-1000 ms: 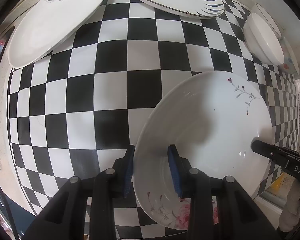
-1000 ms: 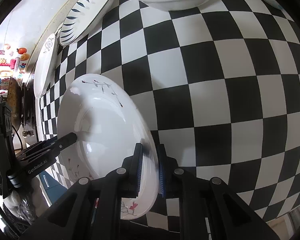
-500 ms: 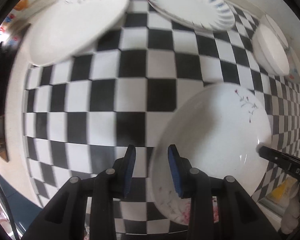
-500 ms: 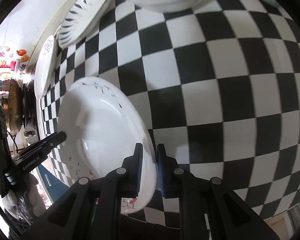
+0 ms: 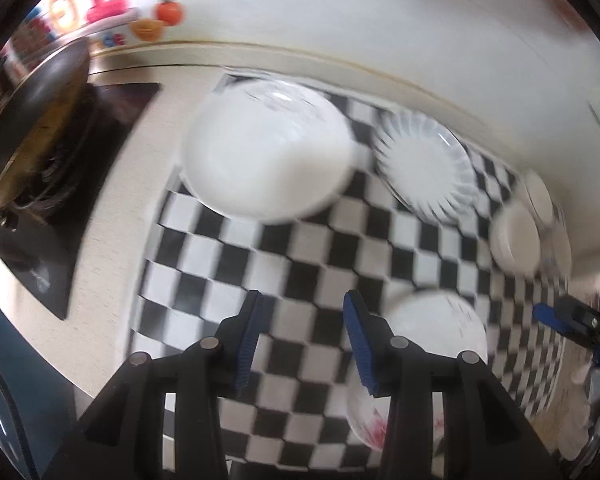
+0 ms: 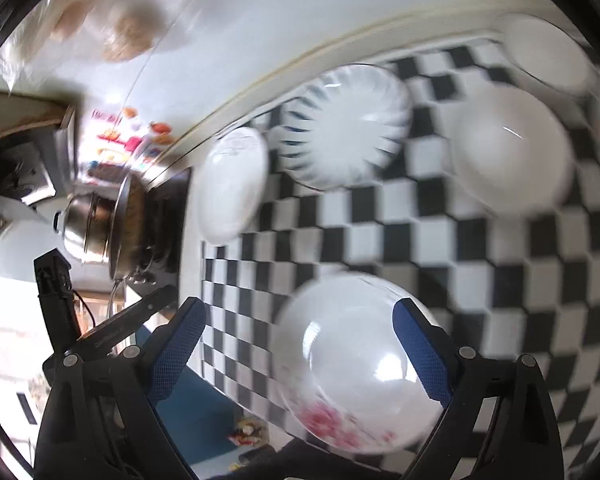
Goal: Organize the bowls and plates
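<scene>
- Left wrist view: the left gripper (image 5: 300, 340) hangs above the checked mat (image 5: 228, 264), its blue pads apart and opening, with only mat between them. The flowered plate (image 5: 432, 344) lies flat on the near right part of the mat, just right of and below the right-hand finger, apparently clear of both pads. The right gripper (image 5: 552, 320) shows at the right edge.
- Left wrist view, far side: a plain white plate (image 5: 268, 160) and a blue-rayed plate (image 5: 424, 168) lie near the wall; a white bowl (image 5: 516, 240) sits far right. All are blurred.
- Right wrist view: the right gripper (image 6: 300, 356) stands wide and opening. The flowered plate (image 6: 360, 364) lies below the gap on the mat, and the pads appear clear of its rim.
- Handling, as a judgement: glazed ceramic is probably stiff, fairly heavy, slippery and chip-prone. The rim is the only pinchable part, best taken at opposite edges by both grippers and kept level.
</scene>
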`<state>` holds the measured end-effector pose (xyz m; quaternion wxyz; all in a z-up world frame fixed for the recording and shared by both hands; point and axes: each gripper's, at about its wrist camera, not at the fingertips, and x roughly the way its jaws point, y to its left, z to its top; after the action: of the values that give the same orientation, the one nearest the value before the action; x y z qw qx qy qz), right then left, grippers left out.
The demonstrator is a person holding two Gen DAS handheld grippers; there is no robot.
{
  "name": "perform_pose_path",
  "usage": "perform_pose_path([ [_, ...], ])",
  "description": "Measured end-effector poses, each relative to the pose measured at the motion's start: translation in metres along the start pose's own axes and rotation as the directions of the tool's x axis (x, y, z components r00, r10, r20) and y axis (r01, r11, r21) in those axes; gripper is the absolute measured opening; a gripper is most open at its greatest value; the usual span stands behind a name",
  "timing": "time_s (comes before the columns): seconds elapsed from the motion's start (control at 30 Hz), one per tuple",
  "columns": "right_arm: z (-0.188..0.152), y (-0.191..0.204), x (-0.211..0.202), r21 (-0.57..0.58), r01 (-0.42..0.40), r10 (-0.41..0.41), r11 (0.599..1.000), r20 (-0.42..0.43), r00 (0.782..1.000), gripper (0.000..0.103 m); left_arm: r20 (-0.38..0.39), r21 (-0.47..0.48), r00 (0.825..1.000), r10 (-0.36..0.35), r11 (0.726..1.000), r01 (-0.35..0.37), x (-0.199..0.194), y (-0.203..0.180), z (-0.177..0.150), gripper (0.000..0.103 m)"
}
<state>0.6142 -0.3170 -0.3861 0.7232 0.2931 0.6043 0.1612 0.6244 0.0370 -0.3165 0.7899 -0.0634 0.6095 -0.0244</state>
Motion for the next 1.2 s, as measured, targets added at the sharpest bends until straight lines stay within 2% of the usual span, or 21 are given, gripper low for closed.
perform_pose_path([
  [0.17,0.040,0.047,0.060,-0.027,0.038,-0.039,0.999,-0.049,0.998,0.096,-0.022,-0.099,1.000,-0.018,0.995,0.016,0.030,0.059,0.046,0.039],
  [0.37,0.076,0.064,0.143,0.038,0.076,-0.072,0.996,-0.094,0.993,0.096,-0.096,-0.082,0.995,0.005,0.997,-0.013,0.087,0.108,0.113,0.038],
  [0.47,0.087,0.064,0.181,0.077,0.098,-0.087,0.992,-0.125,0.988,0.093,-0.120,-0.035,0.992,0.022,0.999,-0.027,0.114,0.118,0.142,0.038],
  [0.67,0.100,0.063,0.230,0.116,0.155,-0.136,0.981,-0.152,0.979,0.088,-0.182,0.037,0.983,-0.007,0.999,0.014,0.156,0.120,0.182,0.038],
  [0.73,0.101,0.063,0.239,0.129,0.155,-0.135,0.979,-0.156,0.979,0.084,-0.201,0.068,0.980,-0.009,0.997,0.023,0.167,0.118,0.189,0.038],
  [0.77,0.102,0.063,0.243,0.133,0.150,-0.129,0.980,-0.159,0.979,0.079,-0.207,0.078,0.978,-0.016,0.996,0.032,0.171,0.116,0.191,0.038],
  [0.9,0.106,0.066,0.253,0.119,0.160,-0.143,0.980,-0.141,0.980,0.078,-0.240,0.124,0.968,-0.071,0.987,0.103,0.187,0.108,0.191,0.039],
  [0.93,0.107,0.067,0.253,0.121,0.160,-0.143,0.980,-0.139,0.980,0.077,-0.226,0.131,0.972,-0.070,0.986,0.102,0.187,0.107,0.191,0.039],
  [1.03,0.110,0.068,0.259,0.141,0.138,-0.118,0.980,-0.139,0.983,0.062,-0.231,0.150,0.970,-0.078,0.982,0.115,0.188,0.101,0.189,0.035],
  [1.07,0.111,0.068,0.261,0.142,0.140,-0.121,0.980,-0.135,0.983,0.048,-0.230,0.157,0.970,-0.075,0.981,0.113,0.188,0.102,0.187,0.035],
  [1.13,0.113,0.072,0.264,0.146,0.168,-0.148,0.975,-0.138,0.979,0.040,-0.224,0.165,0.972,-0.074,0.980,0.113,0.186,0.106,0.182,0.034],
  [1.17,0.112,0.072,0.264,0.150,0.186,-0.166,0.971,-0.135,0.977,0.026,-0.222,0.164,0.972,-0.071,0.980,0.109,0.186,0.106,0.182,0.033],
  [1.2,0.112,0.072,0.264,0.149,0.213,-0.193,0.966,-0.137,0.972,0.018,-0.220,0.166,0.973,-0.066,0.981,0.105,0.185,0.107,0.180,0.032],
])
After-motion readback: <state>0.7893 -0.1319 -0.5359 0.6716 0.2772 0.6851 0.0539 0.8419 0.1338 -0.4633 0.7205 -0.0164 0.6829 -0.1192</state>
